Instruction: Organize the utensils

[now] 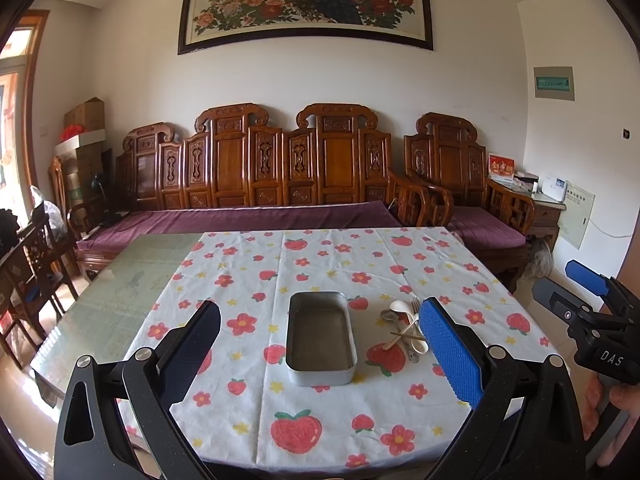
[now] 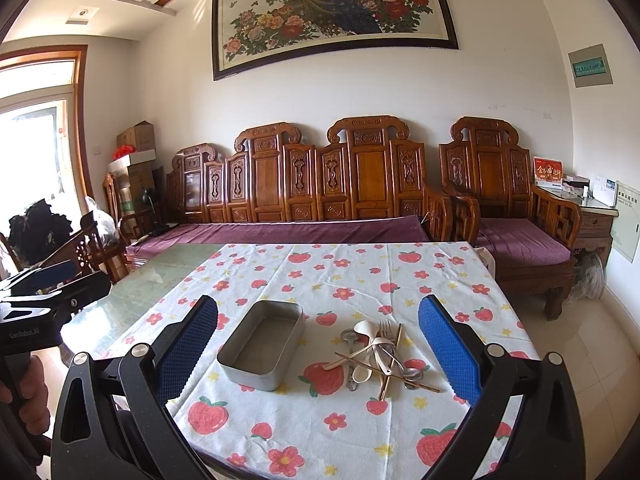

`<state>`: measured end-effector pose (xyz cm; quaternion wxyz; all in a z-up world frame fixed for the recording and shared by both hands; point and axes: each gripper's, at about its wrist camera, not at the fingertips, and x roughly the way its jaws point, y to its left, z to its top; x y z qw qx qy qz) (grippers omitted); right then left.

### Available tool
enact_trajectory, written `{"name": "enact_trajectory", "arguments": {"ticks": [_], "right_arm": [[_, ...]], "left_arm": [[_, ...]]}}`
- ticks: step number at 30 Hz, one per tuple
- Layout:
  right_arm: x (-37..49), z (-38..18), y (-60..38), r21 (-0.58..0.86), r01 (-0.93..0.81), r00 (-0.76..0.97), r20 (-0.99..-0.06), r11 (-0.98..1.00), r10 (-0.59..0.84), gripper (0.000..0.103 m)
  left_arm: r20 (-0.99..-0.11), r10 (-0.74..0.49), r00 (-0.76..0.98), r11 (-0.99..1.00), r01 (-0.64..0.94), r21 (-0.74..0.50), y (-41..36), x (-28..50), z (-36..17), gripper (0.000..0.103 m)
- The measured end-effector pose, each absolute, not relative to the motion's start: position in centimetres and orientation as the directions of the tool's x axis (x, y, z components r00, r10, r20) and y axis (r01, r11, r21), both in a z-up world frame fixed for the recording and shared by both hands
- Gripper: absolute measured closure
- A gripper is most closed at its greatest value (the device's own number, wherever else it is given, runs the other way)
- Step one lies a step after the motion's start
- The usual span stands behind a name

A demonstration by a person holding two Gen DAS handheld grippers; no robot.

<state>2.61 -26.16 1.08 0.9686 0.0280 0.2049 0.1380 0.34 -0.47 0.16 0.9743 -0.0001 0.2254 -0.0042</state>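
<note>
An empty grey metal tin point(image 1: 321, 338) point(image 2: 262, 344) stands on the strawberry-print tablecloth point(image 1: 304, 412) point(image 2: 320, 420). To its right lies a pile of utensils point(image 1: 402, 330) point(image 2: 378, 354): white spoons, metal spoons, a fork and chopsticks, crossed over each other. My left gripper point(image 1: 320, 356) is open and empty, held above the near table edge, facing the tin. My right gripper point(image 2: 318, 354) is open and empty, facing the tin and the pile. The right gripper also shows at the right edge of the left wrist view point(image 1: 580, 300).
The left part of the table is bare glass point(image 1: 112, 300) point(image 2: 160, 280). A carved wooden sofa point(image 1: 280, 176) with purple cushions stands behind the table. An armchair point(image 2: 512, 216) stands at the back right. Wooden chairs point(image 1: 28, 272) are at the left.
</note>
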Motion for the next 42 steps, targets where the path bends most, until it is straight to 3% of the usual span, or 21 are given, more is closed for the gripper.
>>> {"name": "enact_trajectory", "arguments": {"ticks": [22, 34, 42], "right_arm": [[2.9, 1.0, -26.5, 0.113, -0.249, 0.871, -0.409, 0.962, 0.273, 0.003], [5.8, -4.2, -28.5, 0.131, -0.264, 0.827, -0.479, 0.956, 0.294, 0.003], [10.1, -7.9, -30.4, 0.118, -0.234, 0.791, -0.554, 0.965, 0.259, 0.013]], "left_arm": [[-0.465, -0.016, 0.885, 1.0, 0.017, -0.001, -1.4, 0.2, -0.1, 0.006], [-0.559, -0.074, 0.826, 0.996, 0.087, -0.003, -1.2, 4.5, -4.6, 0.006], [-0.613, -0.119, 0.781, 0.988, 0.152, 0.001, -2.4, 8.6, -6.9, 0.006]]}}
